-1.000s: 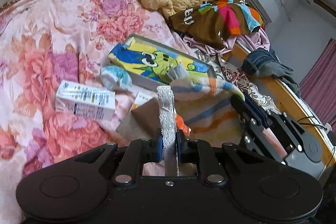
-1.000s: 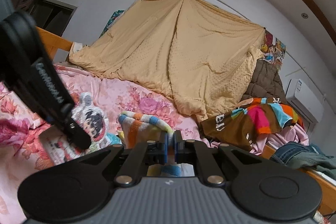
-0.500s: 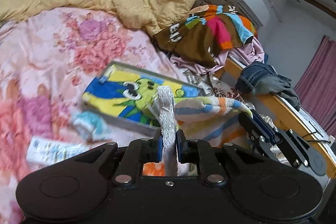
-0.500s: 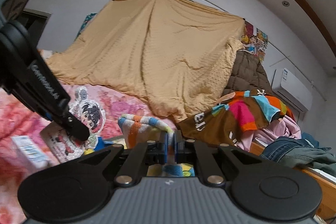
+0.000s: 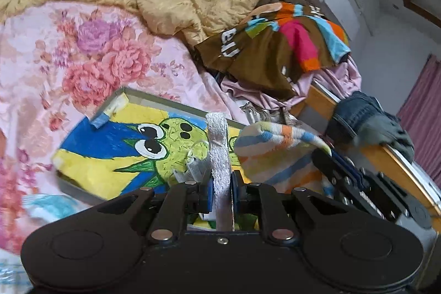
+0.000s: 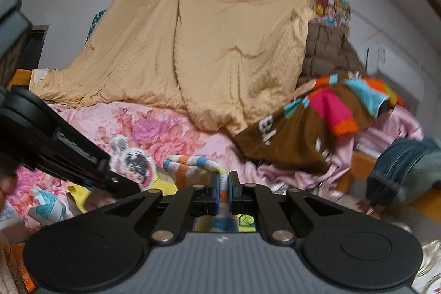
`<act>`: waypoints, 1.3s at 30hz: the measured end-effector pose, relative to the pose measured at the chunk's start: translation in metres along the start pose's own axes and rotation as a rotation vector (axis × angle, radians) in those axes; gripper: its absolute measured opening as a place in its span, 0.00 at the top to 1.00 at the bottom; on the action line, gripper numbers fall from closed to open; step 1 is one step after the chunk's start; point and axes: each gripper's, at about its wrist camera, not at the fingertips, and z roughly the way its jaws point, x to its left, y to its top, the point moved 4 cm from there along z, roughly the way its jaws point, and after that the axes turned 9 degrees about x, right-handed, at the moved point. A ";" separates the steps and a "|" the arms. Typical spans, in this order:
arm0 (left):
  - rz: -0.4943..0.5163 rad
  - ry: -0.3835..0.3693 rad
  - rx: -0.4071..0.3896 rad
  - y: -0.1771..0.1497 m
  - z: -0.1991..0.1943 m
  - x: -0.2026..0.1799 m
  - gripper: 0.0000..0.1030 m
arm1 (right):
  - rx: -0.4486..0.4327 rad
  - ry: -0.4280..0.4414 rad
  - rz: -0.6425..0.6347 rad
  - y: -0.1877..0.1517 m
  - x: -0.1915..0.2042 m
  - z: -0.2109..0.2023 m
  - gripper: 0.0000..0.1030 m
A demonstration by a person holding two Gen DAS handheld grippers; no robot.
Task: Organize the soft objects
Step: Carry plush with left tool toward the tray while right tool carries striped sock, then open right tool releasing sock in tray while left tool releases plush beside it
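Left gripper (image 5: 222, 183): jaws closed on a white towel strip (image 5: 217, 145), which stands upright between the pads, edge on to the camera. Seen from the right wrist, the same piece shows a black-and-white printed face (image 6: 136, 160) at the left gripper's tip.

Right gripper (image 6: 223, 190): jaws closed on the striped towel (image 6: 190, 170), orange, blue and white bands; the fabric humps up just ahead of the pads. In the left view the striped towel (image 5: 278, 153) hangs from the right gripper (image 5: 330, 156), held above the bed.

Below both cloths, a flat box (image 5: 124, 139) with a green cartoon creature on yellow and blue lies on the floral sheet (image 5: 82, 51). Behind: tan quilt (image 6: 193, 46), brown multicolour shirt (image 5: 275, 46) on pink cloth, jeans (image 5: 358, 112) on the wooden bed edge. Some motion blur at frame edges
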 end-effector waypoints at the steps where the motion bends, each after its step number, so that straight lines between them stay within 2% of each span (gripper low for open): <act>1: -0.013 -0.002 0.002 0.001 0.007 0.002 0.87 | 0.016 0.016 0.016 0.001 -0.003 0.005 0.94; 7: -0.032 0.025 0.047 0.002 0.046 0.011 0.87 | 0.150 0.068 0.121 -0.004 -0.023 0.024 0.93; 17: -0.046 0.091 0.104 0.000 0.075 0.020 0.87 | 0.331 0.067 0.337 -0.023 -0.063 0.047 0.92; 23: -0.040 0.159 0.136 -0.007 0.085 0.025 0.86 | 0.400 0.050 0.373 -0.036 -0.068 0.056 0.90; 28: -0.047 0.171 0.146 -0.009 0.090 0.030 0.84 | 0.444 0.048 0.361 -0.040 -0.063 0.059 0.87; 30: -0.037 0.169 0.154 -0.010 0.092 0.030 0.82 | 0.456 0.043 0.344 -0.041 -0.060 0.060 0.82; 36: -0.040 0.195 0.159 -0.013 0.093 0.031 0.71 | 0.470 0.033 0.329 -0.041 -0.058 0.060 0.65; 38: -0.047 0.202 0.159 -0.012 0.091 0.031 0.57 | 0.472 0.037 0.333 -0.040 -0.058 0.059 0.59; 39: -0.047 0.205 0.159 -0.012 0.089 0.031 0.53 | 0.472 0.042 0.337 -0.039 -0.058 0.058 0.55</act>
